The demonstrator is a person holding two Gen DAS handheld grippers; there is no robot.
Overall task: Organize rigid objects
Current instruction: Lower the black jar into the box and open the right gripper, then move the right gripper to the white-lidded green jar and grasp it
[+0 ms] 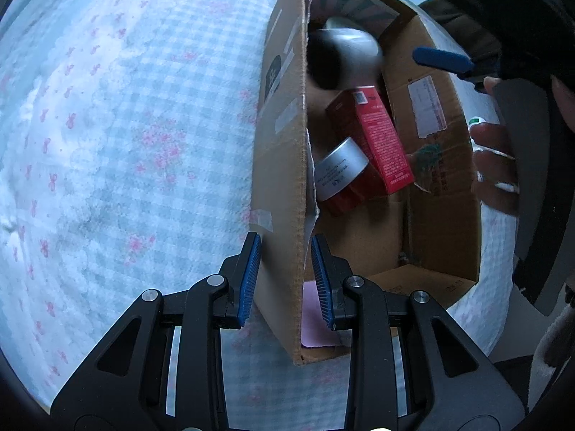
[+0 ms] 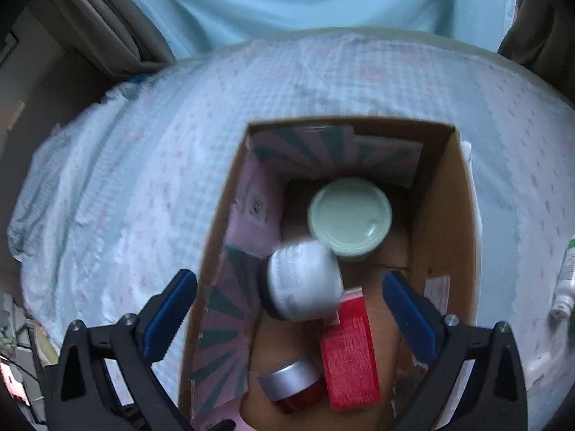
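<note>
clamping box wall: left claw | right claw wide open | green lid only right view

Nothing here reads clearly: the red carton ahead of the left tongs bears fine white print too small to make out, the silver jar lid beside it blurred lettering, and the cardboard box a smudged shipping label.

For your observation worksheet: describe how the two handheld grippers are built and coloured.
Both the left gripper and right gripper have black plastic linkage arms with triangular cut-outs, silver round pivot pins, and two fingers faced with ribbed blue pads.
</note>
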